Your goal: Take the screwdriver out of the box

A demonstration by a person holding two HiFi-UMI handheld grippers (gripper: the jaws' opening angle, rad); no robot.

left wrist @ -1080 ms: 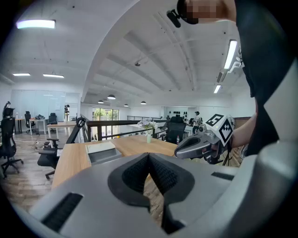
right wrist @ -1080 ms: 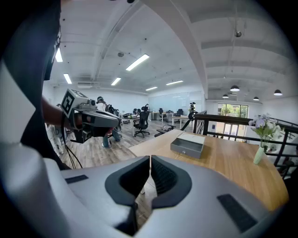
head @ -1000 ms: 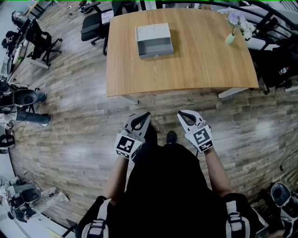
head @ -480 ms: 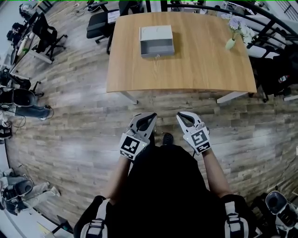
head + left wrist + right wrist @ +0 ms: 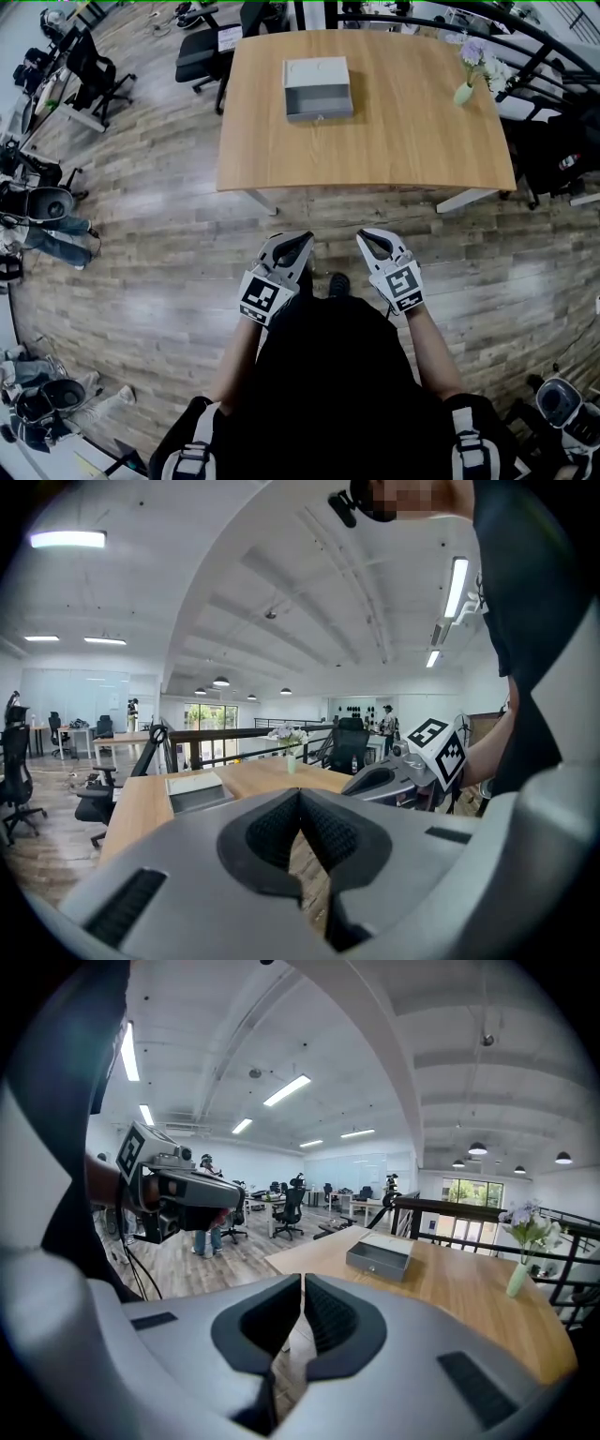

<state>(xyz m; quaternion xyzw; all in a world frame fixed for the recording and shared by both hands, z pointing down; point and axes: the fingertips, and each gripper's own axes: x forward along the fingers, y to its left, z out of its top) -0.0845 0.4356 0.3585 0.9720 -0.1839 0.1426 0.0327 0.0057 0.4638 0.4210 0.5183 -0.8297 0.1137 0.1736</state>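
A grey box (image 5: 319, 88) with its lid closed sits on the far part of a wooden table (image 5: 375, 141); it also shows as the grey box (image 5: 380, 1257) in the right gripper view and the grey box (image 5: 199, 792) in the left gripper view. No screwdriver is visible. My left gripper (image 5: 306, 240) and right gripper (image 5: 362, 236) are held side by side over the floor, well short of the table's near edge. Both are shut with nothing between the jaws.
A small vase with flowers (image 5: 471, 66) stands at the table's far right corner. Black office chairs (image 5: 202, 56) stand at the table's far left. A dark railing (image 5: 525, 37) runs along the right. Other people and gear (image 5: 37, 220) are at the left.
The view has shifted slightly, so the table and box sit a little lower and to the right. The left gripper has moved slightly towards the right gripper. Both stay shut.
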